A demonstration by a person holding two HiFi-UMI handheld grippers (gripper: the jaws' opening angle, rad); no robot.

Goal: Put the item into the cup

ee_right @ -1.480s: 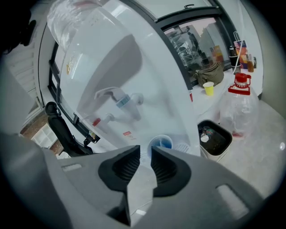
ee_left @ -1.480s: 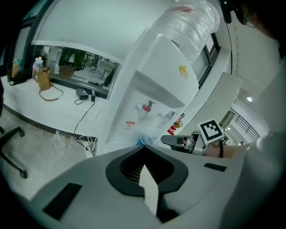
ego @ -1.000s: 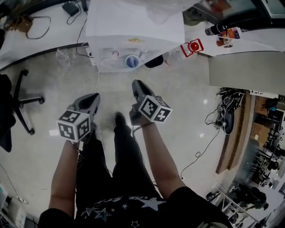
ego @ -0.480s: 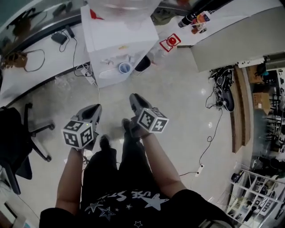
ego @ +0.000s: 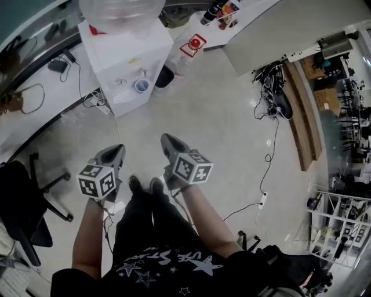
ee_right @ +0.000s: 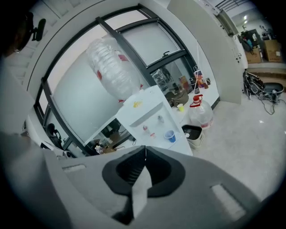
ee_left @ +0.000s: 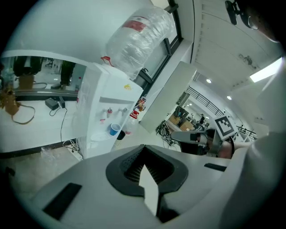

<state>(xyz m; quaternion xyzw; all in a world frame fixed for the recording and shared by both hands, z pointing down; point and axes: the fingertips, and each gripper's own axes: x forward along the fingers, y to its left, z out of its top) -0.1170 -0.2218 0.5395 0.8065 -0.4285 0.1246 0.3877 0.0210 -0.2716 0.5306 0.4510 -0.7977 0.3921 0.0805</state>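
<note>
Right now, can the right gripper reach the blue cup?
Probably not yet. The right gripper hangs near the person's legs, while the blue cup sits on the water dispenser across open floor. Nothing blocks the way.

Office/lab floor space. Landmark: white floor-standing water dispenser [ego: 124, 58] with a clear inverted bottle [ego: 119, 8] on top. Left of the dispenser: long white desk [ego: 29, 87] strewn with black cables, and a black swivel office chair [ego: 20, 203]. Right of it: glossy pale floor [ego: 226, 127], a white power strip [ego: 262, 200] with trailing leads, then open metal shelving [ego: 342, 226] packed with gear.
</note>
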